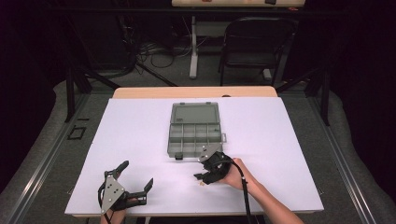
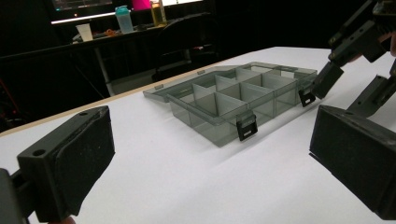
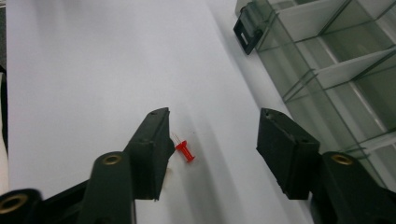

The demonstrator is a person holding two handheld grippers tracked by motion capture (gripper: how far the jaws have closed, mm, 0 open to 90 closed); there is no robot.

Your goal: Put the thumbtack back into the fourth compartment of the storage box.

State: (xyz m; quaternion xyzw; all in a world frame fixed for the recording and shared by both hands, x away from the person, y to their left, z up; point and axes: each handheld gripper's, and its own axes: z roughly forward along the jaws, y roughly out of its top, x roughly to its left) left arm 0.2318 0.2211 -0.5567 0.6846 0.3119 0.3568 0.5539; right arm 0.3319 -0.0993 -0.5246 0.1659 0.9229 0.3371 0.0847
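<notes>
A small red pushpin (image 3: pixel 185 150) lies on the white sheet (image 3: pixel 93 70) between the jaws of my right gripper (image 3: pixel 214 114), close to the left-hand pad; the other pad stands well clear of it. This gripper (image 1: pixel 201 178) is open and points down at the sheet just in front of a clear grey compartment box (image 1: pixel 194 130), whose lid lies open toward the far side. The box's (image 2: pixel 233 100) compartments look empty. My left gripper (image 1: pixel 137 173) rests near the front left edge, jaws wide open with nothing between them (image 2: pixel 217 154).
The white sheet (image 1: pixel 261 126) covers most of the table. Two black latches hang on the box's near wall (image 2: pixel 246 127). A dark folding chair (image 1: pixel 254 44) and floor cables (image 1: pixel 154 51) lie beyond the table. Bottles and a cup stand on a far desk (image 2: pixel 121 21).
</notes>
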